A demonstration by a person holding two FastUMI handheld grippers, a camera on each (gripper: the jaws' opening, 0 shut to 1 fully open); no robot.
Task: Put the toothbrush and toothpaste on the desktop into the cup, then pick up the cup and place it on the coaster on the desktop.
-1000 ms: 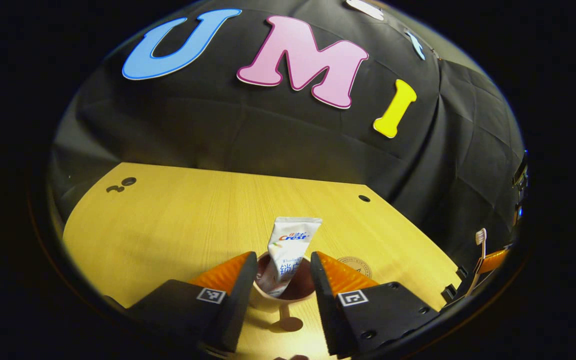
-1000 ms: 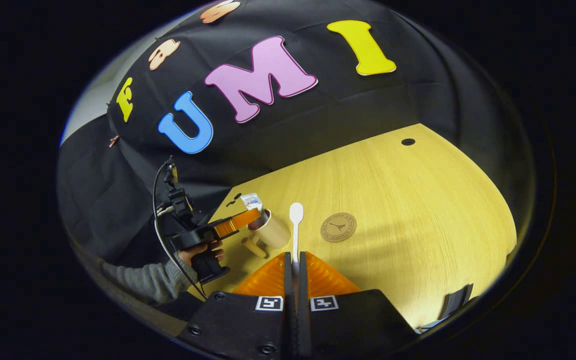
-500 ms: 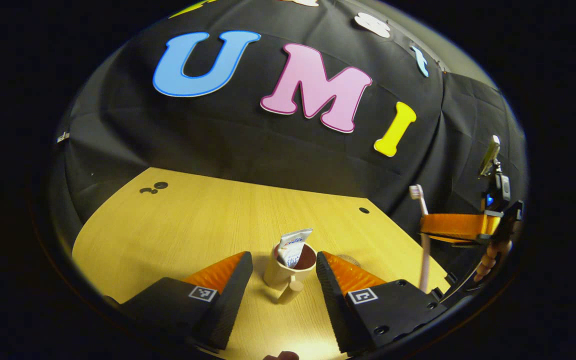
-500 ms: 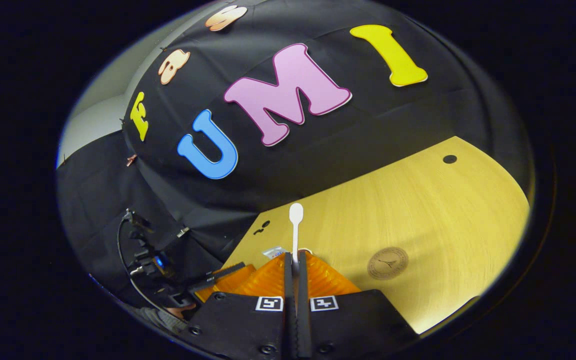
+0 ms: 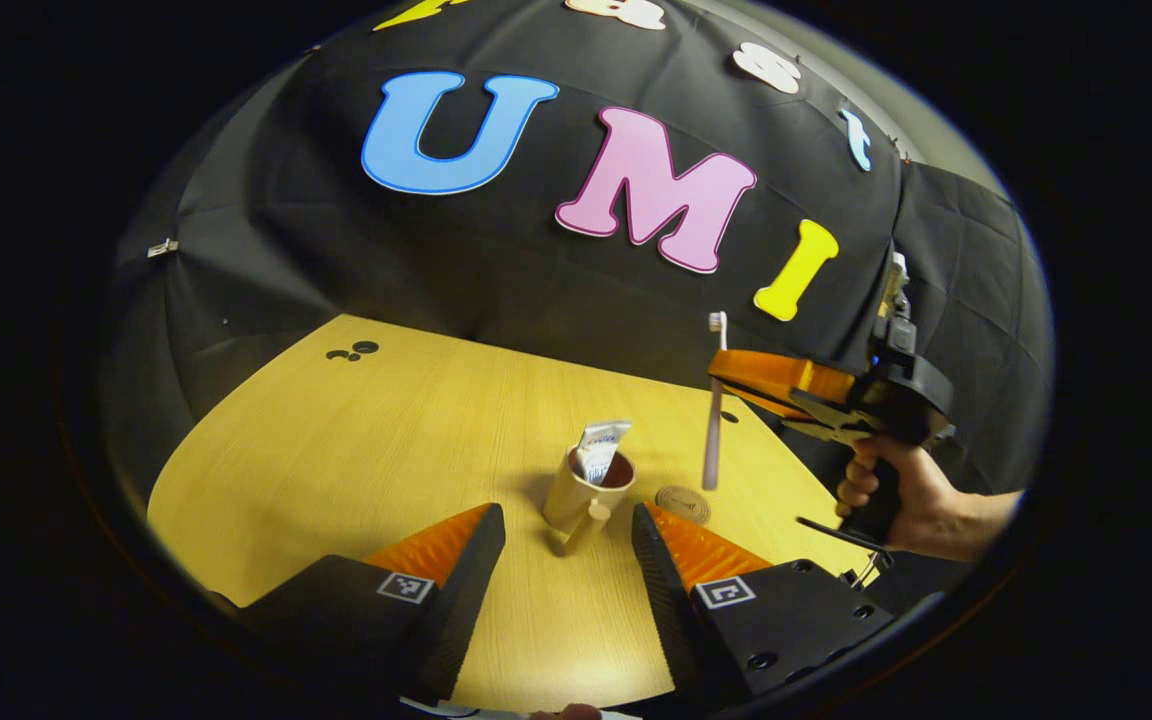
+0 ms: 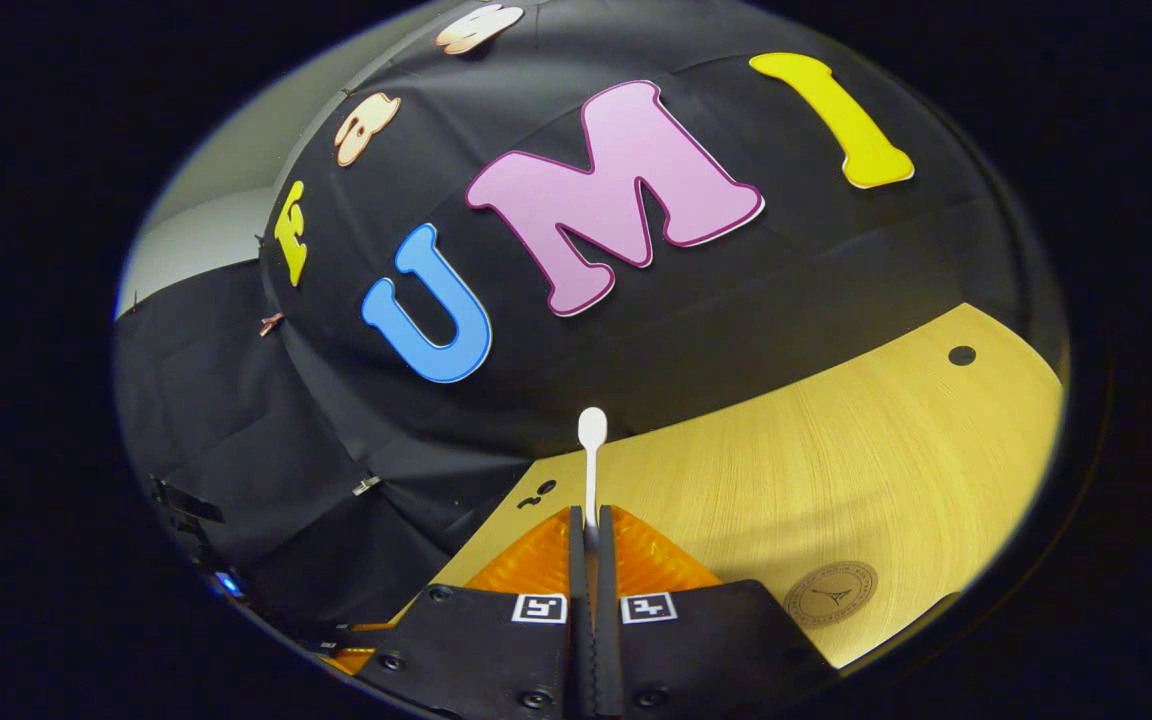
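Observation:
A cream cup (image 5: 576, 492) with a handle stands on the wooden desktop (image 5: 386, 440) in the left gripper view. The toothpaste tube (image 5: 600, 450) sticks up out of it. My left gripper (image 5: 568, 545) is open, drawn back from the cup with nothing between its fingers. To the right, my right gripper (image 5: 736, 375) is shut on a pink toothbrush (image 5: 712, 420) that hangs upright above the round coaster (image 5: 683, 503), to the right of the cup. In the right gripper view the toothbrush (image 6: 591, 450) rises from my shut right gripper (image 6: 591, 525), and the coaster (image 6: 830, 594) lies low right.
A person's hand (image 5: 901, 505) holds the right gripper's grip. The desktop has small round holes near its far edge (image 5: 364, 348) (image 6: 961, 355). The black cloth wall closes off the back of the desktop.
My left gripper has backed away from the cup, leaving the toothpaste in it. My right gripper has carried the toothbrush up and leftward toward the cup and now holds it above the coaster.

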